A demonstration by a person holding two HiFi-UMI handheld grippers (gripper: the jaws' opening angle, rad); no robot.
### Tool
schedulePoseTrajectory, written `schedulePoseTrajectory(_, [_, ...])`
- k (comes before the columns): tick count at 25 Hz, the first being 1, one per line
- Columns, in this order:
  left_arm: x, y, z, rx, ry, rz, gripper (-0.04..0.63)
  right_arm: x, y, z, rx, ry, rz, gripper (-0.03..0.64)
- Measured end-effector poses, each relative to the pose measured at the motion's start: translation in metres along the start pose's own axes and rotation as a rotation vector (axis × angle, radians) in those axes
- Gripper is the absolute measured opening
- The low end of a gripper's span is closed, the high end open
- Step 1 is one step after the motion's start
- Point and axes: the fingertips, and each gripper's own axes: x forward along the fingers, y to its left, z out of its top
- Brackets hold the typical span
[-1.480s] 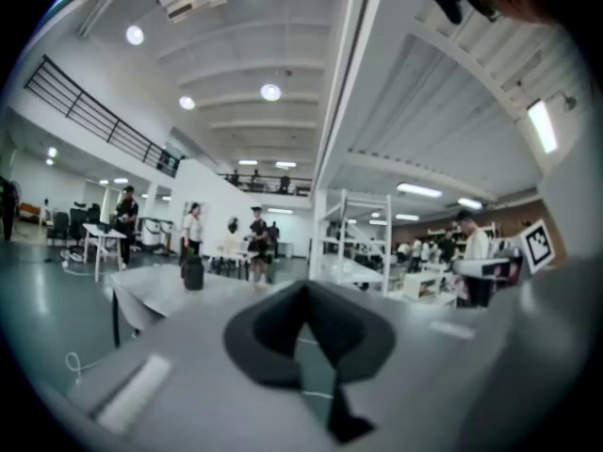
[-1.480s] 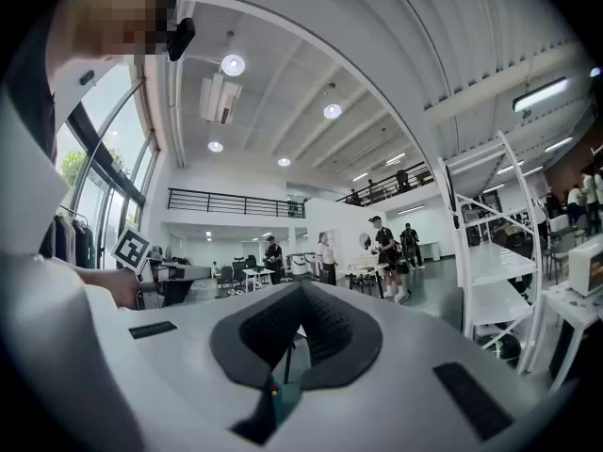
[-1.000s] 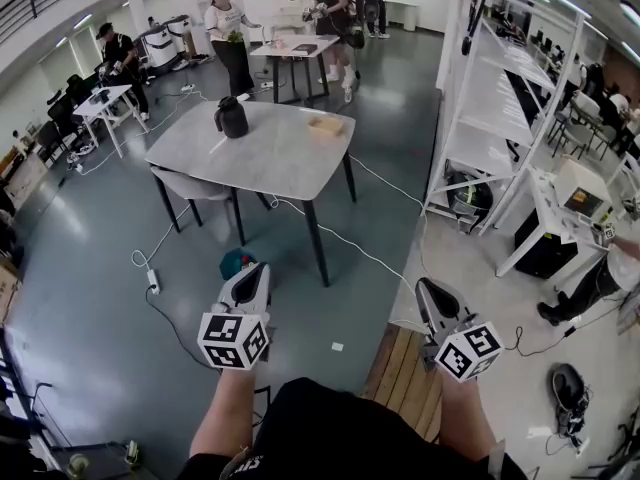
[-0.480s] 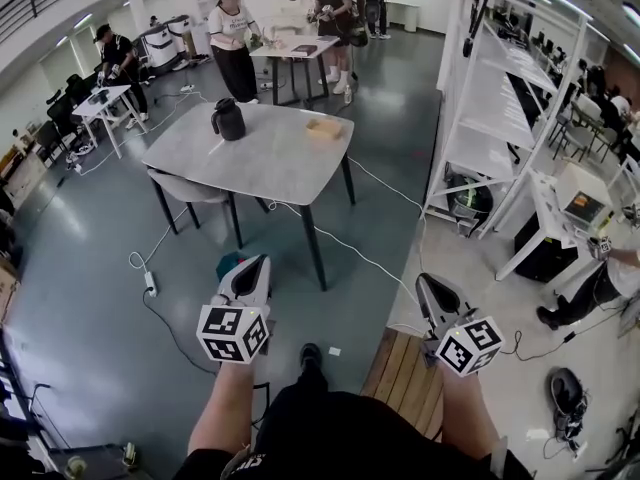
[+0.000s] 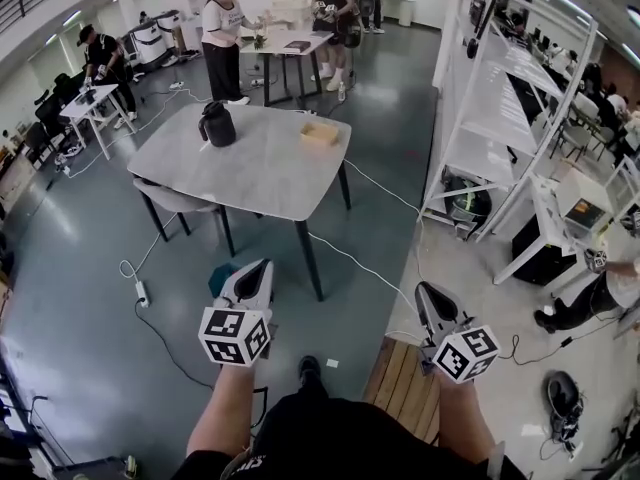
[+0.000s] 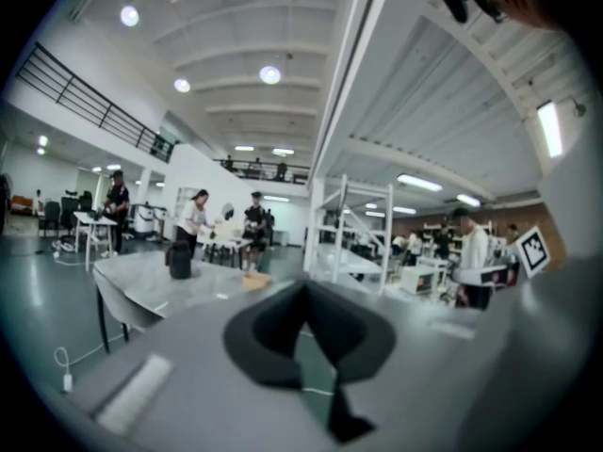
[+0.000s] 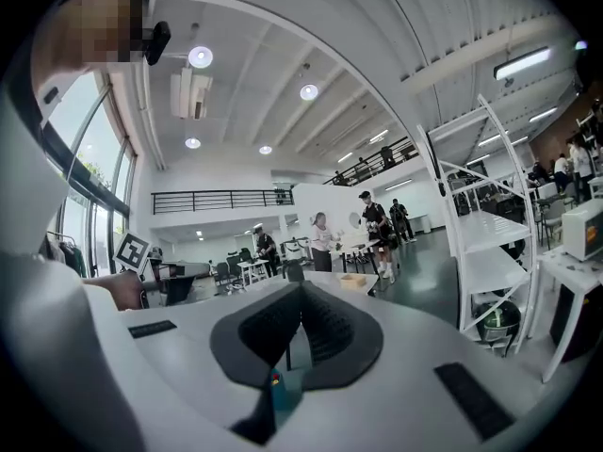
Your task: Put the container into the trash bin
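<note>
**Claws shut and empty, drawing nearer the tabletop**

Both claws are travelling pressed shut with nothing between their pads. In the head view the left claw (image 5: 262, 266) is hanging at 7 o'clock and the right claw (image 5: 424, 290) at 5 o'clock, and neither is touching anything.

Since a second ago the wearer has been stepping forward. The grey tabletop (image 5: 250, 173) is now sitting lower and closer in the head view, and a dark shoe (image 5: 310, 369) is showing between the two arms where none was showing before. The jaws have been staying closed throughout.

The container (image 5: 320, 133), a small tan box, is resting near the tabletop's 1 o'clock corner, well apart from both claws. A black jug (image 5: 216, 124) is standing near the 10 o'clock edge, clear of the box. A grey chair (image 5: 165, 196) is sitting tucked under the 8 o'clock side. On the floor a teal object (image 5: 220, 280) is lying partly hidden behind the left claw, so I cannot tell what it is. A white cable (image 5: 365, 265) is trailing across the floor from under the tabletop toward 4 o'clock, and wooden planks (image 5: 400, 380) are lying below the right claw.

The glossy grey floor (image 5: 80, 238) is running through a large hall. A white rack (image 5: 490, 108) is standing at 2 o'clock, and people (image 5: 222, 30) are working around a far table at 12 o'clock.
</note>
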Motion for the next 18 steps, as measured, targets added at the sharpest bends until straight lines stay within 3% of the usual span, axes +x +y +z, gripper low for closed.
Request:
schedulePoseTrajectory(9, [0.064,0.054,0.006,-0.024,0.027,-0.032,0.008,0.088,-0.001,-0.001,0.031,0.050,0.016,-0.006])
schedulePoseTrajectory(18, [0.093,0.133,0.007,-0.089,0.024,-0.010,0.008,0.178,0.021,0.003,0.016,0.106,0.052,-0.006])
